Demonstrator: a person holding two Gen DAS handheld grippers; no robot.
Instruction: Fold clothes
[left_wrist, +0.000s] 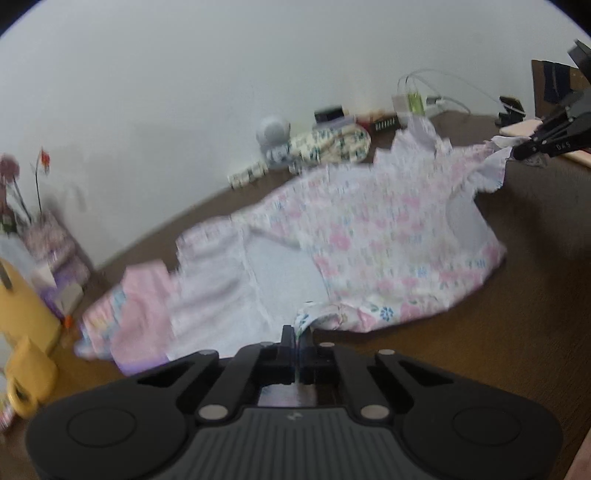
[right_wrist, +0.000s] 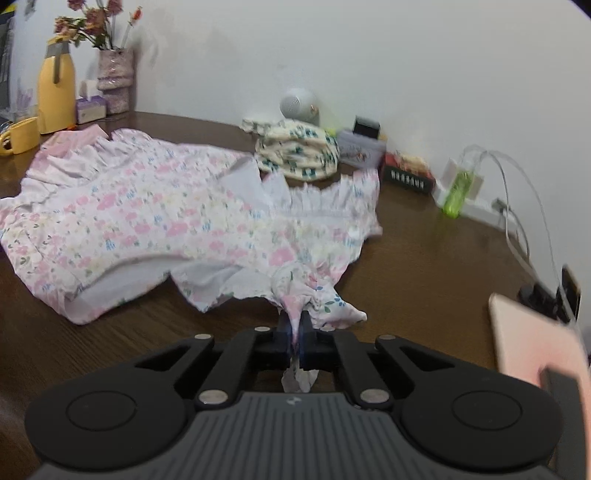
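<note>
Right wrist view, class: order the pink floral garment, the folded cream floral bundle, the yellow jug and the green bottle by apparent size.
1. Pink floral garment
2. Folded cream floral bundle
3. Yellow jug, farther away, so unsure against the bundle
4. Green bottle

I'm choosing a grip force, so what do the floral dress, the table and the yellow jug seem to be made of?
Floral dress: thin woven cloth, probably cotton, matte; it drapes, wrinkles and has ruffled edges. Table: dark brown wood or wood veneer, smooth with a slight sheen and faint grain. Yellow jug: looks like hard plastic, smooth and evenly coloured, though blur leaves that open.
</note>
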